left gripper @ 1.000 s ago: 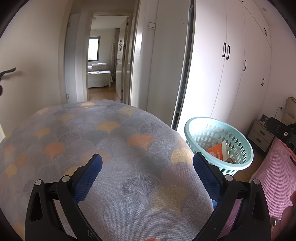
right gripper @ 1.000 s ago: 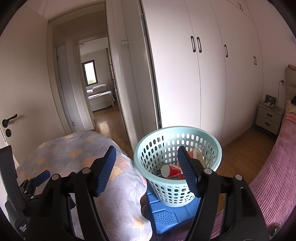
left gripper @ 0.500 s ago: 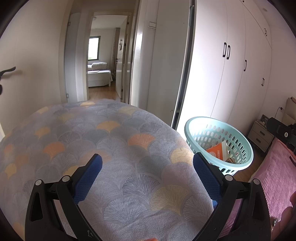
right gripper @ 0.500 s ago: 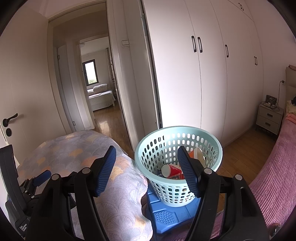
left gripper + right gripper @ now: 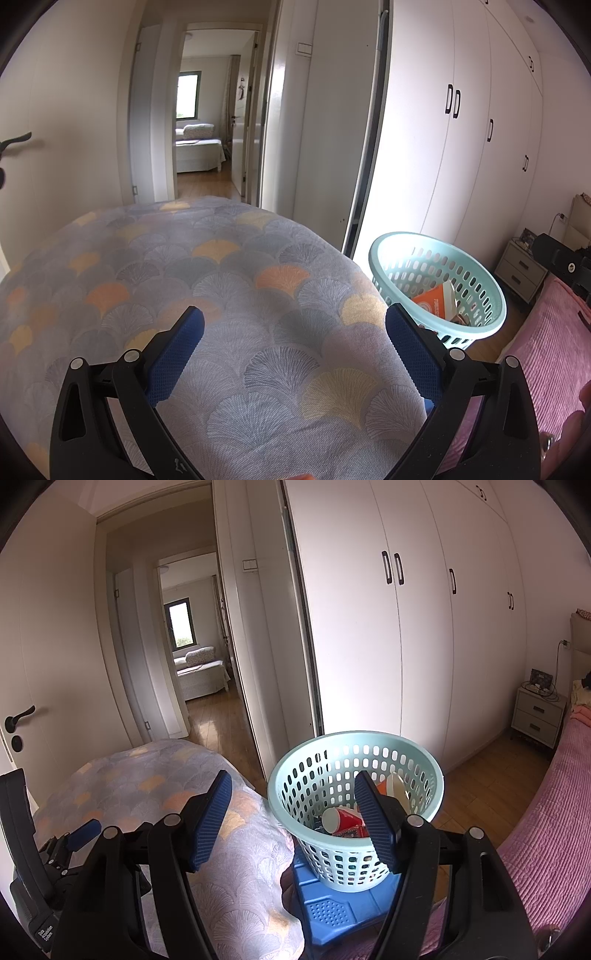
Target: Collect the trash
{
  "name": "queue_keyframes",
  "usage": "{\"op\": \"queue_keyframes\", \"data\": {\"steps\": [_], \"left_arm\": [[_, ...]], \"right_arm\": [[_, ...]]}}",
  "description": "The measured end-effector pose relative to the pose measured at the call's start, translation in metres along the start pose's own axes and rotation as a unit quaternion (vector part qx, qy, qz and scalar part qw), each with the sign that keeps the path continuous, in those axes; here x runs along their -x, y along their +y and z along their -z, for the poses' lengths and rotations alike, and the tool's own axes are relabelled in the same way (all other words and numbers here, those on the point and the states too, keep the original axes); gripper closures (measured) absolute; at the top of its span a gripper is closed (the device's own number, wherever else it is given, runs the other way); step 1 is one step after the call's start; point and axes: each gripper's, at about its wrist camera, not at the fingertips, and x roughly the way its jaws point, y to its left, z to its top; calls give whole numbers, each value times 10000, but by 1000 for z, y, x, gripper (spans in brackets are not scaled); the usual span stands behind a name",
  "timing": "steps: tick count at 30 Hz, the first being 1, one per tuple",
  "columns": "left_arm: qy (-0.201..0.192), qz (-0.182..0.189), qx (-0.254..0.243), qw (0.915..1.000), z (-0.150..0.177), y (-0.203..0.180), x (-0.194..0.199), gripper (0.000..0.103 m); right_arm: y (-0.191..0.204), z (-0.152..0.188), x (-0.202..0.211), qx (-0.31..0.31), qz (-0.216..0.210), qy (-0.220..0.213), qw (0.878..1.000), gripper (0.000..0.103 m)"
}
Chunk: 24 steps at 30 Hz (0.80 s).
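A pale teal perforated basket stands on a blue plastic stool beside a fan-patterned cloth-covered surface. Inside it lie a red cup, an orange carton and other trash. The basket also shows in the left wrist view. My left gripper is open and empty above the patterned cloth. My right gripper is open and empty, its right finger in front of the basket. The left gripper's body shows at the lower left of the right wrist view.
White wardrobe doors line the wall behind the basket. An open doorway leads to a hallway and a far bedroom. A pink bedspread lies at the right, with a nightstand beyond. A door with a black handle is at left.
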Motion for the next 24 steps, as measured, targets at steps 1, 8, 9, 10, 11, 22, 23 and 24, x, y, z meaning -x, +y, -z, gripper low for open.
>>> {"op": "queue_keyframes", "data": {"steps": [1,8,9,10,11,22,23,24], "left_arm": [[-1,-4,2,10000,1,-1,1,8],[-58,-40,27,10000,0,1,2,8],[-100,-50,9,9999,0,1,3,8],[-150,-53,-33,9999,0,-1,7,8],[-178,-91,-78,9998,-2,-3,10,8],[-504,-397,-378,9972,-18,-14,50,8],[-486,-381,-395,9973,-18,-14,52,8],[-481,-382,-405,9973,-18,-13,54,8]], "right_arm": [[0,0,0,3,6,-6,10000,38],[0,-2,3,45,10,-37,10000,38],[1,-3,3,56,9,-39,10000,38],[0,-5,4,59,1,-58,10000,38],[0,-7,5,60,6,-80,9999,38],[1,-14,18,45,-46,-193,9998,38],[1,-14,20,49,-46,-206,9998,38],[1,-15,22,57,-47,-219,9997,38]]}}
